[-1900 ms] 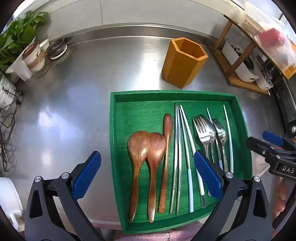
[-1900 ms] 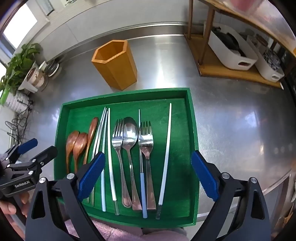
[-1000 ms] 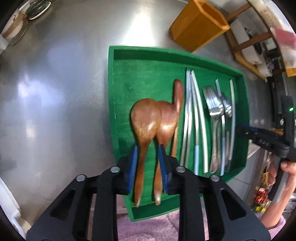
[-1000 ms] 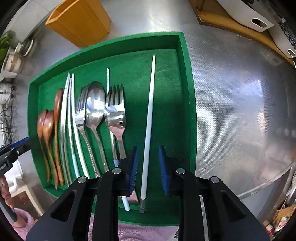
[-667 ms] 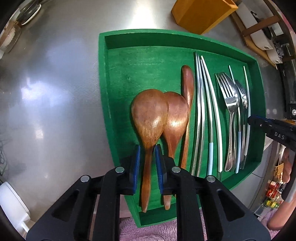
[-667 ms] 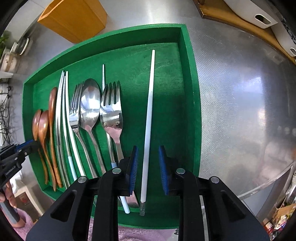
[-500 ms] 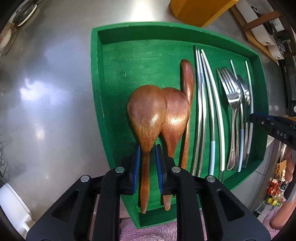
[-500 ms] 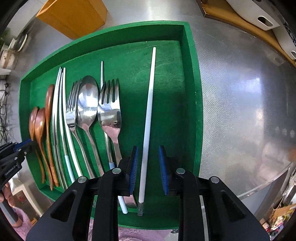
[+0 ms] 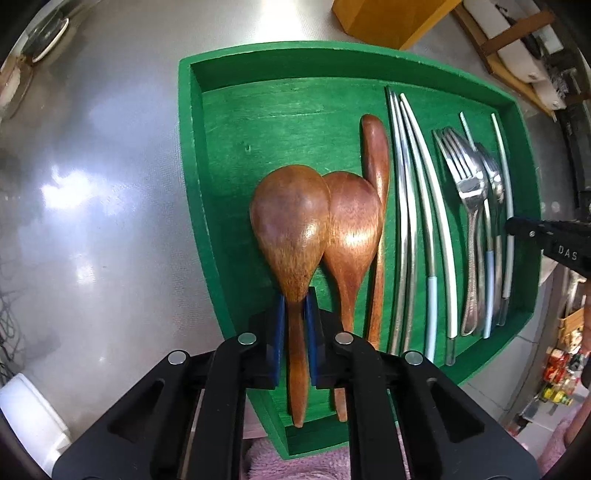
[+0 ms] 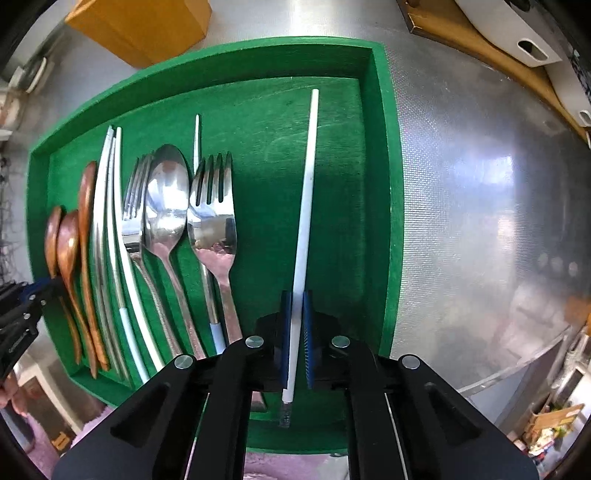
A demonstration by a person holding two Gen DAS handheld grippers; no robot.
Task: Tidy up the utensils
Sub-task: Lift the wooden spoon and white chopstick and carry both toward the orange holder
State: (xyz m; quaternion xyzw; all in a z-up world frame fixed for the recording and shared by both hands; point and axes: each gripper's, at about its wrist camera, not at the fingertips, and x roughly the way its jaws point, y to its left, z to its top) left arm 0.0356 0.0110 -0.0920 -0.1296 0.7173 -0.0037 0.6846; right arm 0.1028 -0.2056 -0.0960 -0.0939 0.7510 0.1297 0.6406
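**Both grippers take hold inside the tray**

Now the left gripper [image 9: 294,334] has just closed its blue pads onto the neck of the large brown wooden spoon [image 9: 291,225], just below the bowl, while the right gripper [image 10: 295,338] has just closed onto the long white chopstick [image 10: 304,229] near its butt end. Both pieces lie flat in the green wooden tray [image 9: 188,155] on the steel counter, the spoon at the tray's left beside two more wooden spoons, the chopstick alone near the right wall.

Handling, as a judgement: the spoon looks light and stiff, its smooth neck narrow enough to twist between the pads – a hold nearer the bowl would steady it. The chopstick is thin, rigid and slick; gripped this far from its middle it may swing tip-down when lifted. The orange hexagonal wooden holder [image 10: 144,26] beyond the tray seems the likely destination
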